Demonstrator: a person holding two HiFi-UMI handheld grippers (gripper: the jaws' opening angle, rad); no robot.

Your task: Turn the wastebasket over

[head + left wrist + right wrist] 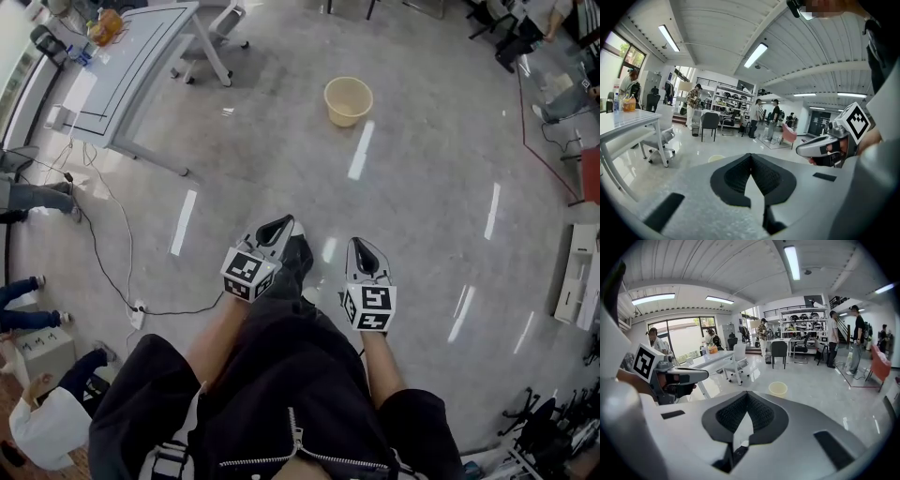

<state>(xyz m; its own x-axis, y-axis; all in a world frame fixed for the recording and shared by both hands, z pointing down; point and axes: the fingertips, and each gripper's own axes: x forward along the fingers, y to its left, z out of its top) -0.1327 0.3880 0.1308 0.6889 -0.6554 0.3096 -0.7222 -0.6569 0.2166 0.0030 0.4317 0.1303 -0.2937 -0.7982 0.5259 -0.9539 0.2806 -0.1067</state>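
A pale yellow wastebasket [348, 100] stands upright on the shiny floor, mouth up, well ahead of both grippers. It shows small in the left gripper view [716, 159] and in the right gripper view [778, 388]. My left gripper [281, 223] and right gripper [359, 244] are held side by side in front of the person's body, pointing toward the basket and far short of it. The left gripper's [751, 157] jaws meet at the tip with nothing between them. The right gripper's [747, 394] jaws are likewise shut and empty.
A grey table [141, 66] with an office chair [211, 37] stands at the far left of the basket. Cables [112, 244] and a power strip [137, 314] lie on the floor at left. People sit at the left edge [37, 422]; others stand by shelves [801, 329] in the background.
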